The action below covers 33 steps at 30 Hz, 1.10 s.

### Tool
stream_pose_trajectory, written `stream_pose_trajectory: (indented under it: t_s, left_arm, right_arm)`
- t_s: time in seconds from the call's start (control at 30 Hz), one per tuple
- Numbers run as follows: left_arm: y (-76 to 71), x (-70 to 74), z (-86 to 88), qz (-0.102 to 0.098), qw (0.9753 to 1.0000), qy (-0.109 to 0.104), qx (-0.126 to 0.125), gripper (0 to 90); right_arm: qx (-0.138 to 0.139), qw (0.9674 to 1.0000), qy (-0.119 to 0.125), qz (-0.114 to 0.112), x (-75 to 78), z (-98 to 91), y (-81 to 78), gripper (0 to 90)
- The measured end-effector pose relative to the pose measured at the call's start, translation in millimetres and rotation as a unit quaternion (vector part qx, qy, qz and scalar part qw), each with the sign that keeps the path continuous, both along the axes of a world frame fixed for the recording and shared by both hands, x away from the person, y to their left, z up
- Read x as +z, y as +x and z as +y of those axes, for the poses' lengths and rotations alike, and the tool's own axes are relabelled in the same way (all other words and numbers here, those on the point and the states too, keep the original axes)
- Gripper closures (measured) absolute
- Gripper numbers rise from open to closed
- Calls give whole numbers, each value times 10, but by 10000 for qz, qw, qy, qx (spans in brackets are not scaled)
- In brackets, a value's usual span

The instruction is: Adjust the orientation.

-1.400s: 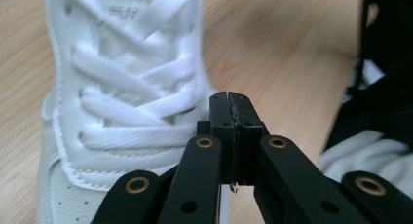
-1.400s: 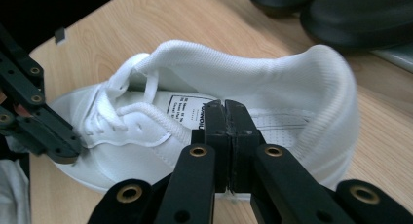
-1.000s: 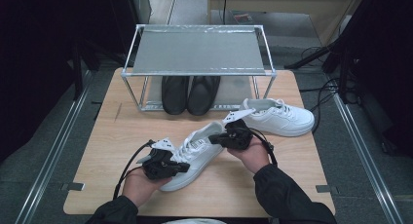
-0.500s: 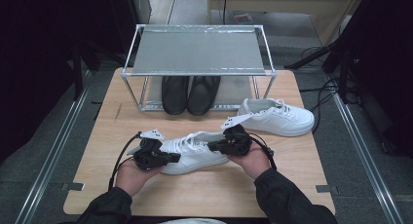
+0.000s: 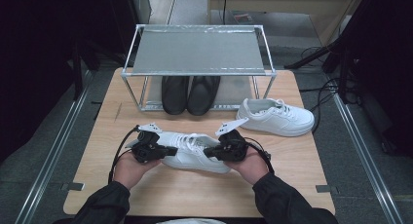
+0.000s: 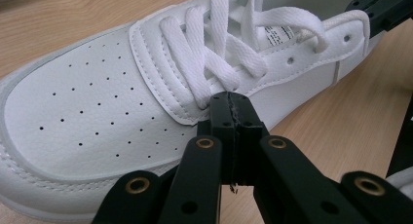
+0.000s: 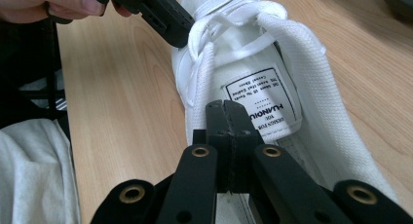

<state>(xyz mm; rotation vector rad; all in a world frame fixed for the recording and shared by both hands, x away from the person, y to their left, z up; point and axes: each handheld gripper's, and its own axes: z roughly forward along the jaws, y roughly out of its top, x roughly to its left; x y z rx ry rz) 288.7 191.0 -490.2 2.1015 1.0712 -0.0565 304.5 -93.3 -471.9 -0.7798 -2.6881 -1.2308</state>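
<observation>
A light wooden table [image 5: 146, 190] is set in a dark room, with metal rails along the floor on both sides. At the far edge a metal-framed shelf rack [image 5: 197, 51] is placed; a pair of black shoes [image 5: 190, 93] is stored beneath its grey top. A second white sneaker [image 5: 276, 117] is laid on the table to the right of the rack, well apart from the hands.

The white sneaker in hand [image 5: 192, 151] is positioned at the near middle of the table, between the two grippers, toe toward the left. The left gripper [image 6: 229, 112] is seen with jaws clenched together; its tip is pressed against the side of the upper just below the laces, nothing being held between the pads. The right gripper [image 7: 226, 119] is likewise closed on itself, its tip rested at the collar beside the tongue label [image 7: 260, 95].
</observation>
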Motion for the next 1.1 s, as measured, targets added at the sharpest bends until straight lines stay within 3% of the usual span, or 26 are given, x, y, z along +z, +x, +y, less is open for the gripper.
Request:
stream_pose_trajectory:
  t_s: [0.1, 0.2, 0.27, 0.37, 0.47, 0.67, 0.87, 1.1]
  left_arm:
    - [9, -1, -1, -18, 10000, 13, -1, 900]
    - [28, 10, 1, -166, 9998, 119, 60, 900]
    - [55, 3, 16, -113, 9999, 65, 47, 900]
    - [65, 4, 13, -132, 9999, 94, -5, 900]
    - [73, 13, 0, -302, 9993, 208, 42, 900]
    - [127, 6, 45, -179, 9998, 16, 62, 900]
    - [-6, 88, 80, -223, 9996, -62, 156, 900]
    - [-142, 5, 18, -119, 9997, -143, 138, 900]
  right_arm:
    - [41, 10000, 12, 34, 14, -19, -1, 900]
    - [122, 9999, 50, 40, 9, -3, -11, 900]
    - [171, 9998, 56, 40, 6, 24, -28, 900]
    - [52, 10000, 27, 80, 12, 35, -45, 900]
    - [-14, 9999, 42, 143, 14, 54, -71, 900]
    - [-41, 9999, 102, 114, 21, 61, -64, 900]
    - [-211, 9995, 225, -114, 124, -111, 16, 900]
    - [-561, 9979, 266, -203, 131, -339, 205, 900]
